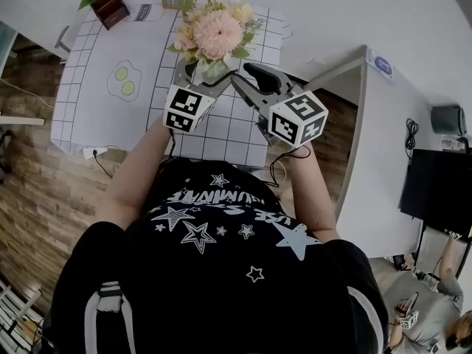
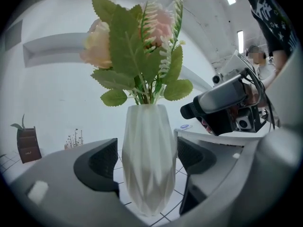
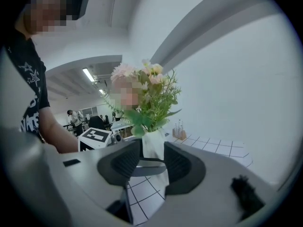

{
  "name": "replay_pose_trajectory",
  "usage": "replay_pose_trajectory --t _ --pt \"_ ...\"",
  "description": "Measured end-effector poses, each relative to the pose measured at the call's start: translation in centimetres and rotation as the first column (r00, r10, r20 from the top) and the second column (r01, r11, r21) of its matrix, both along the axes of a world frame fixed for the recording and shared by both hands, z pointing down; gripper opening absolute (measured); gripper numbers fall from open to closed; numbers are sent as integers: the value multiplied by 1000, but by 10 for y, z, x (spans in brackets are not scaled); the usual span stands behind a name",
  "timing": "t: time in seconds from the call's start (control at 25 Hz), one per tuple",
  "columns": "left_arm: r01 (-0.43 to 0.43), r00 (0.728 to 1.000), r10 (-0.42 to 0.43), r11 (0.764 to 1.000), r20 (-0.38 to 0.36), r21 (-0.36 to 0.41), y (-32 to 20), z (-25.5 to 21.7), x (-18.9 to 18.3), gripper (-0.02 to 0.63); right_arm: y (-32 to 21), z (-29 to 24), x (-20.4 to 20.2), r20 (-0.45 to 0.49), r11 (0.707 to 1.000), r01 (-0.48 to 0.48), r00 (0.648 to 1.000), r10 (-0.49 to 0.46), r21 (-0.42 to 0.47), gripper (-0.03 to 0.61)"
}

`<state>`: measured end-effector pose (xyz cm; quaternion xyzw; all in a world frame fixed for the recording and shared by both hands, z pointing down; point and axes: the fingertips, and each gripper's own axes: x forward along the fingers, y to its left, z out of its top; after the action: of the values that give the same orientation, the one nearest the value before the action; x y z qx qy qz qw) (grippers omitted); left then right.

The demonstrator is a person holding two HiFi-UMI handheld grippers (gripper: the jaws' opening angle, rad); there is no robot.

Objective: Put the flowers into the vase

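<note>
On the gridded tablecloth point(image 1: 88, 109): white faceted vase point(image 2: 149, 164) stands upright; base rests on the grid squares
Flowers point(image 1: 216, 29): pink and peach blooms with green leaves; stems sit inside the vase mouth; bunch stands upright above the rim
Left gripper point(image 1: 200, 78): jaws apart; vase stands between the pads at mid-height; pads just beside its walls, not clamped on it
Right gripper point(image 3: 152, 162): jaws apart; nothing between the pads; vase visible beyond the gap; body lies just right of the vase, near the left gripper
Planter box point(image 1: 108, 4): brown; holds a green sprig; stands at the cloth's far left corner, well apart from the vase
</note>
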<state>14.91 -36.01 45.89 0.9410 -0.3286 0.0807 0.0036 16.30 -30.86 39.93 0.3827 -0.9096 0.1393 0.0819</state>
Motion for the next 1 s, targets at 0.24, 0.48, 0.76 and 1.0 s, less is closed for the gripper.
replay_pose_trajectory --t 0.24,0.48,0.76,1.0 --pt "38 999 -38 999 5 -15 8 1 -7 431 5 3 10 25 1000 9 1000 -9 -22 160" --pt "142 990 -142 990 -18 -5 27 -7 -37 433 6 11 21 117 997 -42 992 49 -67 160" --pt "155 985 -157 987 -69 -35 61 -13 -70 420 26 32 25 128 979 -153 977 170 -132 158" --pt "157 977 -162 986 -141 -48 110 -32 -101 414 55 17 7 163 971 -204 961 223 -125 130"
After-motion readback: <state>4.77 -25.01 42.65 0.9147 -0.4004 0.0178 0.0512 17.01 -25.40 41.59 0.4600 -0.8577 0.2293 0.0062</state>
